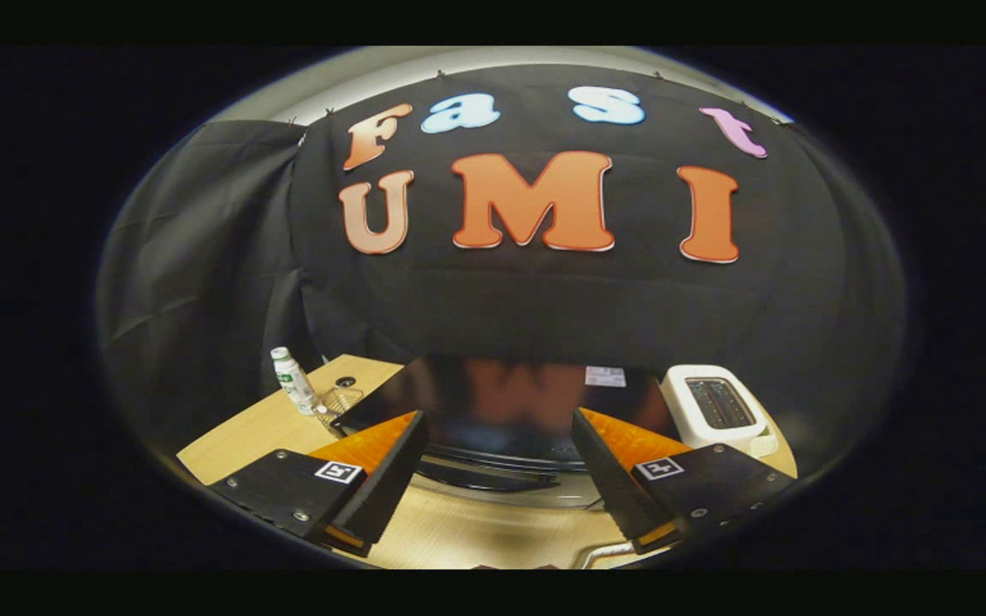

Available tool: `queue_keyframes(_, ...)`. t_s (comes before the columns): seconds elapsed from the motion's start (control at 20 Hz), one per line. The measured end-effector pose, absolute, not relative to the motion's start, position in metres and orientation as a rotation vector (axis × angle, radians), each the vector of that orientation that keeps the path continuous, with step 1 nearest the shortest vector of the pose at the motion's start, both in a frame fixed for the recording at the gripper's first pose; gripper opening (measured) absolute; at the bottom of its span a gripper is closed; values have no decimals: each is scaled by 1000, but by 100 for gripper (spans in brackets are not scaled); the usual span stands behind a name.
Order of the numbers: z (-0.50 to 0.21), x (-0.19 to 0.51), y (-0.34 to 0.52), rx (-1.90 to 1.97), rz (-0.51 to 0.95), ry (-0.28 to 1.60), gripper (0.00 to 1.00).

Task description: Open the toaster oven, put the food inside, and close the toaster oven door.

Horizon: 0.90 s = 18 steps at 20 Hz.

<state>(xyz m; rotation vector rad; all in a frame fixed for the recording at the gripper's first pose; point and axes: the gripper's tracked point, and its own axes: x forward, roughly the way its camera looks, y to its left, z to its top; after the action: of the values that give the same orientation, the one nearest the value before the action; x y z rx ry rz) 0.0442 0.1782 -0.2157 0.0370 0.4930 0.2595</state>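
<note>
1. Jaws: the gripper (497,428) is held above the counter (262,423) with its jaws spread wide and nothing between them. They are released, grasping nothing.

2. Toaster oven: the toaster oven (501,402) stands just ahead of the jaws, a dark glossy box filling the gap between the two fingertips. Its top face reflects the booth wall. A curved dark bar, likely the door handle, lies low at the front between the jaws. The door appears closed; the angle does not allow certainty.

3. Food: no food can be identified with confidence. A small wire rack (341,399) sits beyond the left jaw; its contents are too small to tell.

4. Other items: a small bottle (292,379) stands upright beside the rack, beyond the left jaw. A white toaster (715,409) sits beyond the right jaw, close against the oven's side.

5. Placement, judged: the wide spread and centred line on the oven front suit an approach to the handle, so opening looks like the step in hand.

6. Progress, judged: early; door not yet opened, nothing loaded.

7. Risk, judged: the handle sits low and close, so the jaws must drop to straddle it.
</note>
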Motion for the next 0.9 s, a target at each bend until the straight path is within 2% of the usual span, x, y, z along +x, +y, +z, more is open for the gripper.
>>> queue_keyframes(0.3, -263, 44, 185, 10, 242, 587, 100)
queue_keyframes(0.65, -258, 36, 185, 19, 222, 518, 99)
queue_keyframes(0.9, -262, 10, 187, 59, 245, 497, 85)
